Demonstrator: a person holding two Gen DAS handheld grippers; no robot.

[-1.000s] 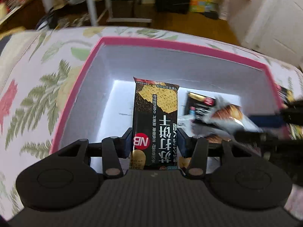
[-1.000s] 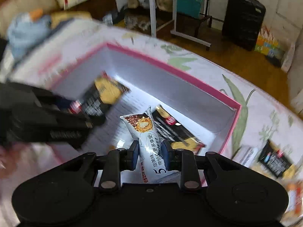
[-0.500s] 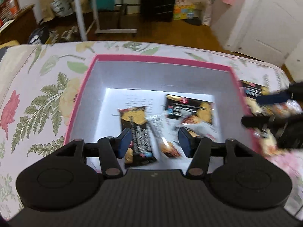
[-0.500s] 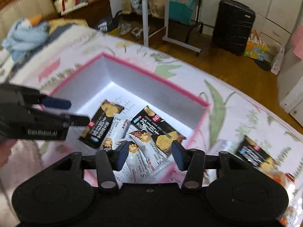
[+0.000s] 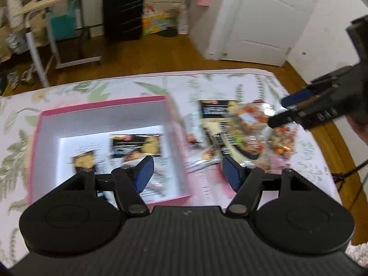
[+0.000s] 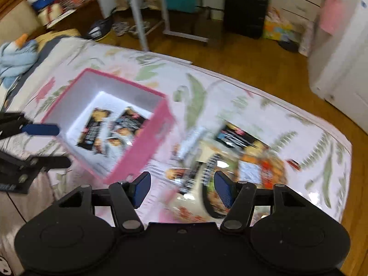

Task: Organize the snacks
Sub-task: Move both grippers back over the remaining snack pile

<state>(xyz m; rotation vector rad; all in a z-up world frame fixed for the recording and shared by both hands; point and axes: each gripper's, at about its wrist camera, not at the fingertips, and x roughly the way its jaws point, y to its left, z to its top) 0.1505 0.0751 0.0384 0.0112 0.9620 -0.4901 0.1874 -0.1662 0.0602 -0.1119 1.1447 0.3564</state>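
- Left gripper (image 5: pixel 185 172) and right gripper (image 6: pixel 181 187) are seen opening, nothing held
- Packets (image 6: pixel 232 135) beside the box (image 6: pixel 147 151) are judged light, crinkly, slippery; best pinched mid-body

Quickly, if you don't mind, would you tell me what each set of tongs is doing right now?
Left tongs: opening, nothing between them.
Right tongs: opening, nothing between them.

Soft daylight; motion blur smears the snacks (image 6: pixel 241 161) and bedspread (image 5: pixel 264 85); the box floor (image 6: pixel 103 101) glares white; edges bow.
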